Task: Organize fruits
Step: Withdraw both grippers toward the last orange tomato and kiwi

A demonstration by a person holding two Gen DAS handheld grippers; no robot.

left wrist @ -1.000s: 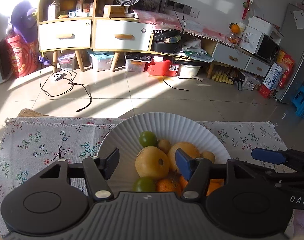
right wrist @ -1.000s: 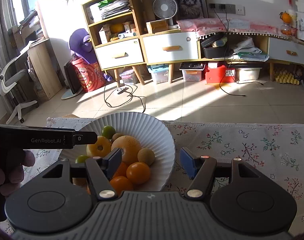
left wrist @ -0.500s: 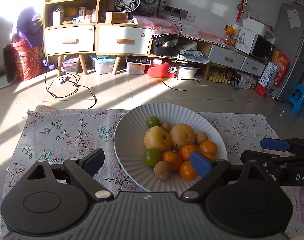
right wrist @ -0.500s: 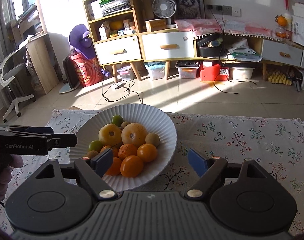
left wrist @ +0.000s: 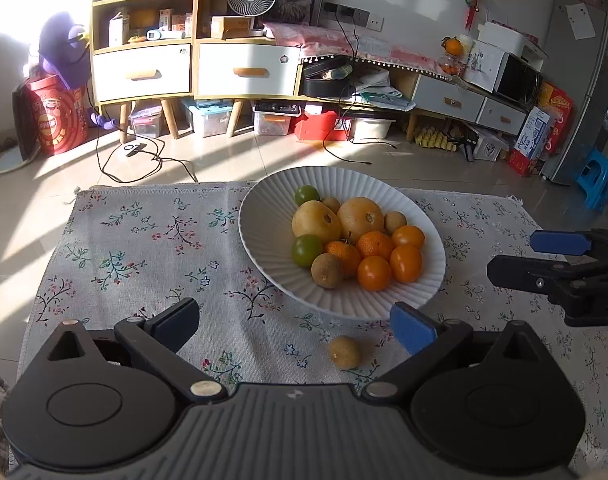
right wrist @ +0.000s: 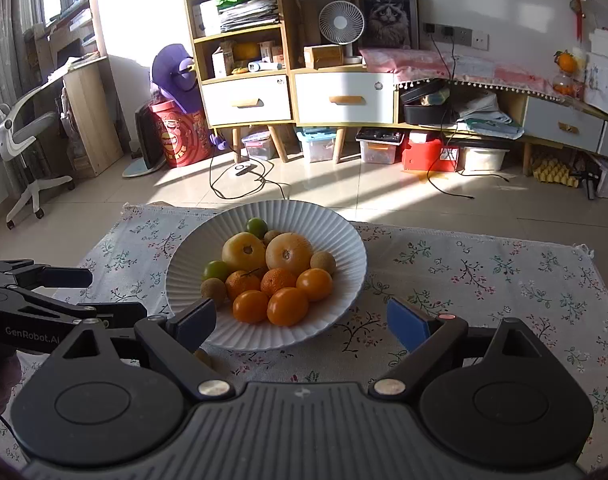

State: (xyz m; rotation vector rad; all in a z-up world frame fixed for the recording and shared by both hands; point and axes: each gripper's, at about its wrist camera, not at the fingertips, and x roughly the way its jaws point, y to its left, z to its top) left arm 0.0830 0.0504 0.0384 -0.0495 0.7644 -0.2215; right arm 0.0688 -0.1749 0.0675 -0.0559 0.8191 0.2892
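A white ribbed plate on the floral cloth holds yellow pears, several oranges, green limes and small brown fruits. One small brown fruit lies loose on the cloth in front of the plate. It sits between my left gripper's fingers, nearer the blue right pad, and nothing touches it. Those jaws are opening wide. My right gripper hangs before the plate; its jaws are opening too and grip nothing. The loose fruit peeks out behind its left finger.
The floral cloth covers a low table whose far edge drops to a tiled floor with cables. In each wrist view the other gripper shows at the side: the right gripper and the left gripper. Cabinets and storage boxes line the far wall.
Both grippers have drawn back from over the plate and their jaws have spread wide. A small brown fruit on the cloth before the plate has come into view.
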